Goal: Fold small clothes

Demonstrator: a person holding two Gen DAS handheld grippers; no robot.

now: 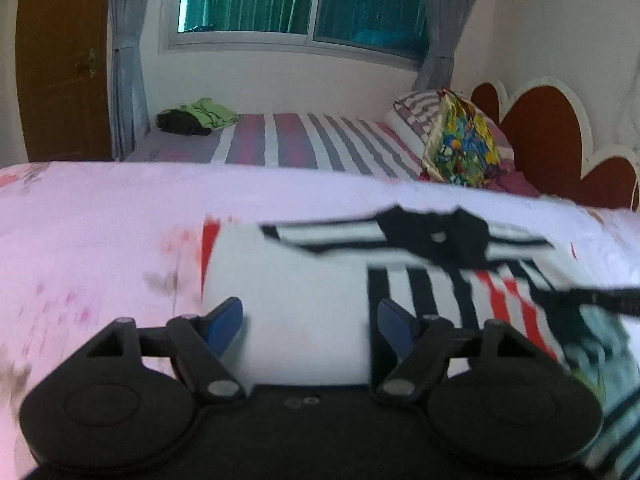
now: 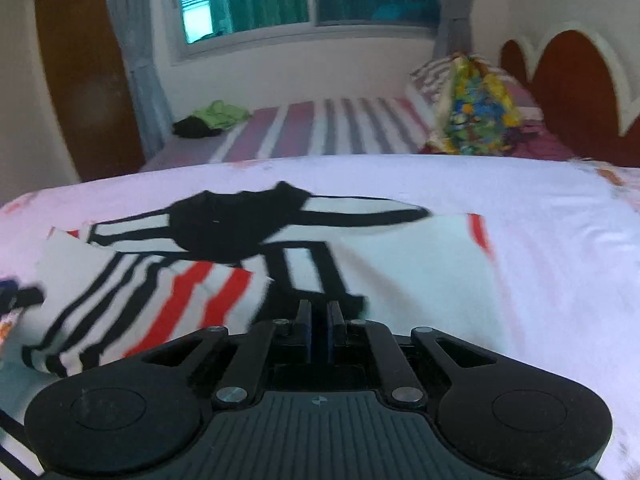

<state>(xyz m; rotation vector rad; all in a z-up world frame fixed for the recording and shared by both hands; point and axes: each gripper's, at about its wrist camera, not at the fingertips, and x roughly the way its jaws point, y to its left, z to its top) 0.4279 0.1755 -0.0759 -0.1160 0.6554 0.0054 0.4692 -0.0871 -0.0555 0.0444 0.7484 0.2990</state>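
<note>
L gripper [image 1: 310, 326] jaws apart over striped shirt [image 1: 304, 300]; R gripper [image 2: 319, 334] jaws together, cloth between not clear. Shirt lies on pink sheet [image 2: 540, 232], collar twd far striped bed [image 1: 320, 140] w/ green clothes [image 2: 220, 114], colourful bag [image 1: 460, 144].

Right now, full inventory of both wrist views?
striped shirt: 1, white with black and red stripes, black collar; spread on the near bed.
pink sheet: 1, pale pink with a faint print; covers the near bed under the shirt.
striped bed: 1, purple, grey and white stripes; behind the near bed.
clothes pile: 1, green over black; far left corner of the striped bed.
colourful bag: 1, yellow, blue and green print; at the head of the striped bed.
headboard: 1, red-brown with white trim; right.
window: 1, teal glass, grey curtains; back wall.
door: 1, brown; left.
left gripper: black with blue pads, open over the shirt's white part.
right gripper: black, shut at the shirt's near edge; whether it pinches cloth is unclear.
</note>
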